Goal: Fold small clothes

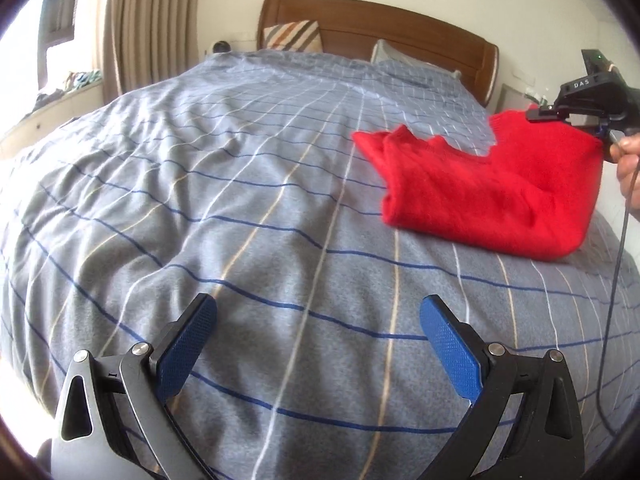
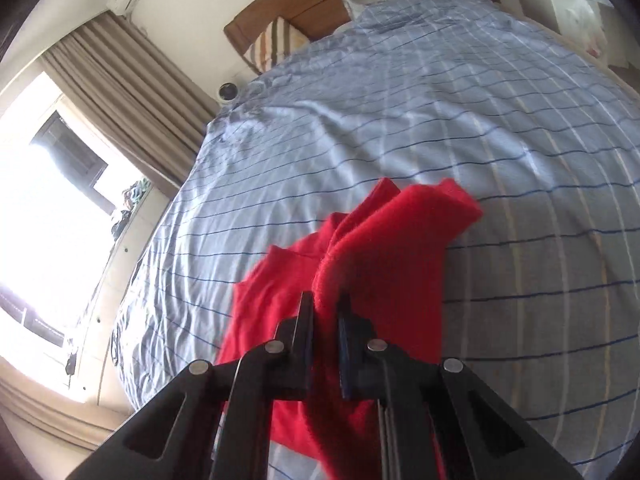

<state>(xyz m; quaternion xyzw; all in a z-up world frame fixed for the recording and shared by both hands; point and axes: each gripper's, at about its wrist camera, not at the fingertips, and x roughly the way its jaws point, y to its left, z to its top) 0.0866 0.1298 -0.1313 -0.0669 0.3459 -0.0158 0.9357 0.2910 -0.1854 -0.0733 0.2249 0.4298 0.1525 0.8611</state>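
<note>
The bed (image 1: 224, 208) carries the red sweater (image 1: 480, 184) on its right side, long axis running across toward the headboard (image 1: 380, 24). The right gripper (image 2: 325, 300) has its jaws clenched on a raised fold, while the left gripper (image 1: 318, 312), jaws released, hovers well apart, sweater ahead to its right.

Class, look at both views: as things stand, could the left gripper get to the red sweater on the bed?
Probably yes. The left gripper is open, and only bare striped blanket lies between it and the red sweater, whose far edge the right gripper pinches.
</note>
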